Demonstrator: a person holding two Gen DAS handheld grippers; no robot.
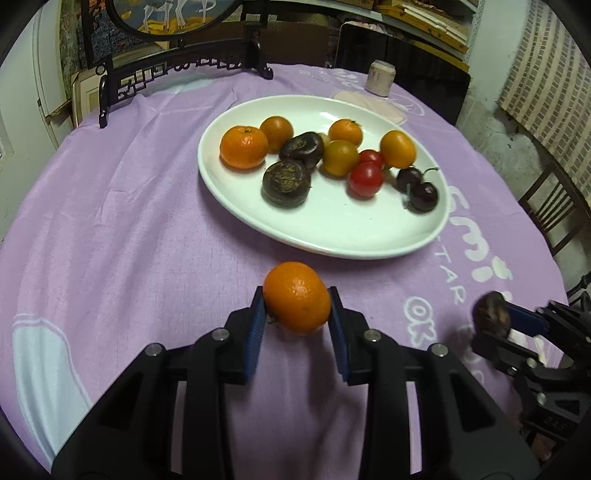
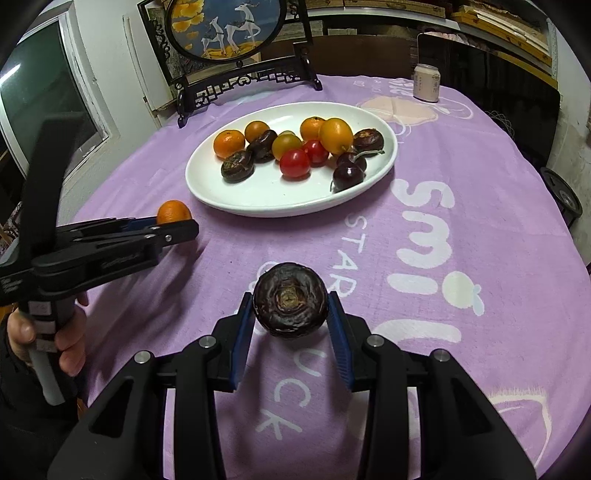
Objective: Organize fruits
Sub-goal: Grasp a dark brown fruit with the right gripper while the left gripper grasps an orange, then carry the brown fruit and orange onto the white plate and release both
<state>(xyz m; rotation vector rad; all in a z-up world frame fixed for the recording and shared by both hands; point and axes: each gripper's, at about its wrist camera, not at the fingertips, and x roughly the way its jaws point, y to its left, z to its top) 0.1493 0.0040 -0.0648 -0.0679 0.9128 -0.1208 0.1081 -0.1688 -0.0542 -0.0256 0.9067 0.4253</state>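
My left gripper [image 1: 297, 306] is shut on an orange mandarin [image 1: 297, 297], held just above the purple cloth short of the plate; it also shows in the right wrist view [image 2: 173, 211]. My right gripper [image 2: 290, 308] is shut on a dark brown water chestnut [image 2: 290, 299], also seen at the right in the left wrist view [image 1: 491, 314]. A white oval plate [image 1: 332, 225] holds several fruits: mandarins [image 1: 243, 147], water chestnuts [image 1: 286, 183], red tomatoes [image 1: 365, 180], dark cherries [image 1: 424, 196].
A round table under a purple printed cloth [image 1: 129, 221]. A black carved stand with a round deer picture [image 2: 236, 33] is at the back. A small pale jar [image 2: 426, 82] stands at the back right. A wooden chair [image 1: 554, 210] is at the right.
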